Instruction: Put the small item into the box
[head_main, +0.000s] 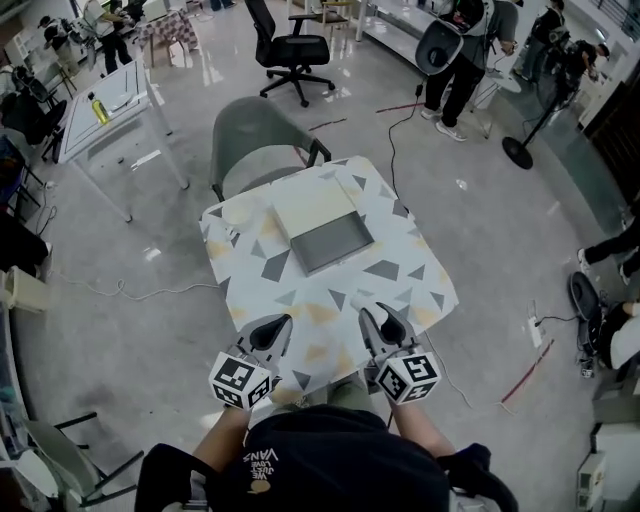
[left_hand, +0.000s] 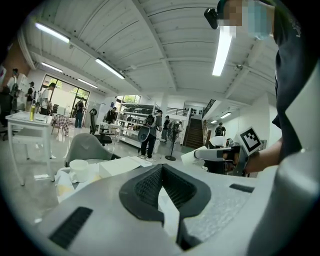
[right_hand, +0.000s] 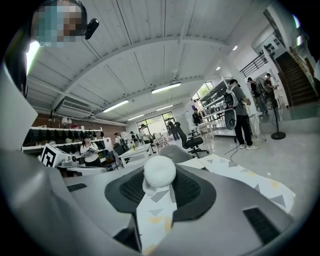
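Note:
An open box (head_main: 330, 243) with a grey inside and a white lid (head_main: 312, 205) folded back lies in the middle of the patterned table (head_main: 400, 275). My right gripper (head_main: 372, 312) is over the table's near edge, shut on a small white round item (right_hand: 160, 171) at its tips (right_hand: 159, 176). My left gripper (head_main: 283, 322) is level with it on the left; its jaws meet at the tips (left_hand: 161, 169) with nothing between them. The box (left_hand: 120, 165) shows low and pale in the left gripper view, some way ahead of both grippers.
A white cup (left_hand: 79, 170) stands on the table's left side. A grey chair (head_main: 262, 150) is tucked in at the far edge, and a black office chair (head_main: 290, 50) stands beyond it. Cables trail on the floor (head_main: 130, 295). People stand at the back right (head_main: 460, 60).

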